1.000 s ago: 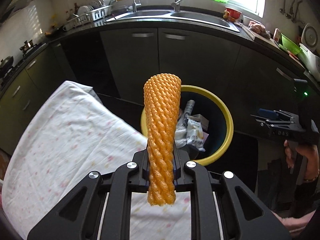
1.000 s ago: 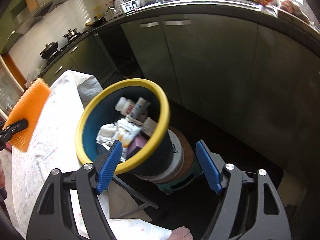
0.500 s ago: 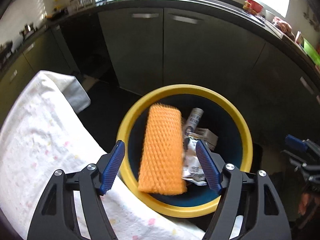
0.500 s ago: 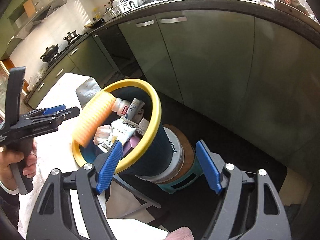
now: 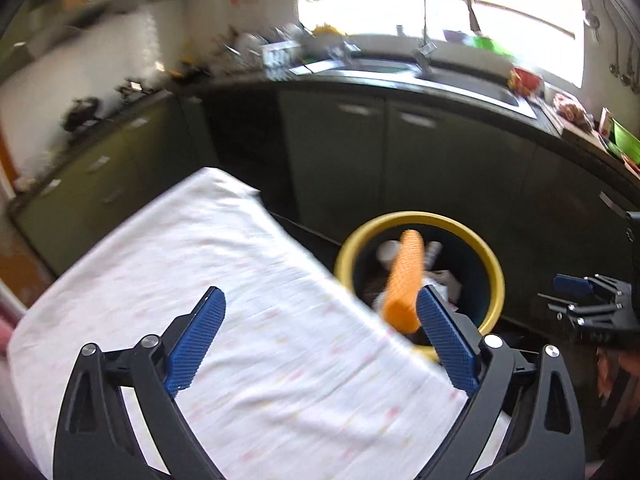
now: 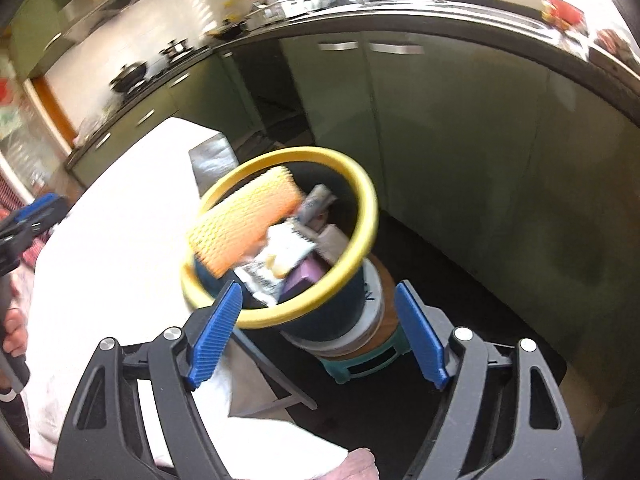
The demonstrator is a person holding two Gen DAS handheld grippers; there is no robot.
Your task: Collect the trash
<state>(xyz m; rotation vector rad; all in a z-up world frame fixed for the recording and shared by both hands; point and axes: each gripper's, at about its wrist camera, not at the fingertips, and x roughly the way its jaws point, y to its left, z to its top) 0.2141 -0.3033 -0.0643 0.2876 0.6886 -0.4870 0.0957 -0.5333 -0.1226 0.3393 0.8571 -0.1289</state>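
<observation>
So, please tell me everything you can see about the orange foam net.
The orange foam net is a tube-shaped sleeve of woven mesh, soft foam by its look, slightly flattened and blurred. It lies slanted in the mouth of the yellow-rimmed bin, its lower end sticking out past the rim, on top of wrappers. Neither gripper holds it.

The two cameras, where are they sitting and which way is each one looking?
Left wrist: sits on the left tool, looking forward over the white cloth toward the yellow-rimmed bin; its own open blue pads show.
Right wrist: sits on the right tool, looking down at the bin on its stool; its open pads show.
Both see the bin, the orange foam net, the cloth, and each other's tool.
</observation>
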